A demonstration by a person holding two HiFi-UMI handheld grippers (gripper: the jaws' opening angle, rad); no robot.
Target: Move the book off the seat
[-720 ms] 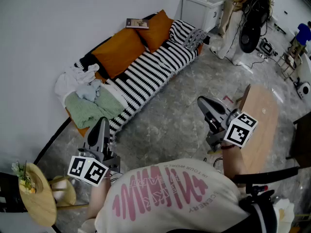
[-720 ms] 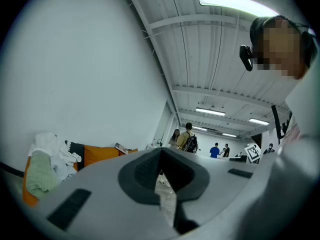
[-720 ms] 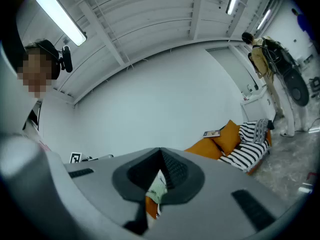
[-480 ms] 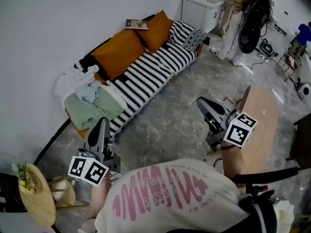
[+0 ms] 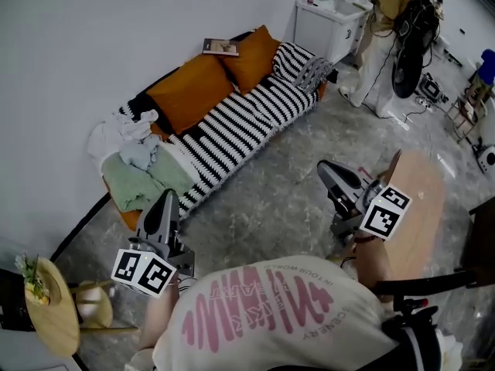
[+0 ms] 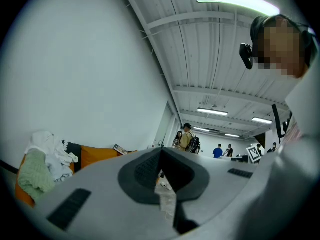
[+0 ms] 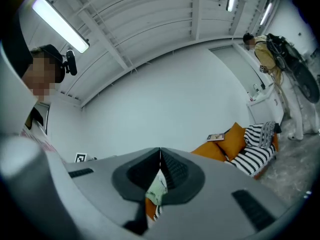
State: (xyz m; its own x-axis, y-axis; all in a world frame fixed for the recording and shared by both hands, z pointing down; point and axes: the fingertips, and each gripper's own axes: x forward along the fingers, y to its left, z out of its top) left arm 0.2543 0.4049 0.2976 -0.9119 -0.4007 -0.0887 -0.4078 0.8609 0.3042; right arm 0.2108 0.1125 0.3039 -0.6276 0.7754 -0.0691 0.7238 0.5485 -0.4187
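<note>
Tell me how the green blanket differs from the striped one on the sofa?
The green blanket is plain and pale; the striped blanket has black and white bands. The green blanket lies crumpled at one end of the sofa; the striped blanket is spread along most of the seat. Both are soft cloths on that sofa.

The cushions (image 5: 189,91) are orange, the throw (image 5: 247,122) black-and-white striped, the blanket (image 5: 131,184) pale green, the floor (image 5: 278,199) mottled grey.
</note>
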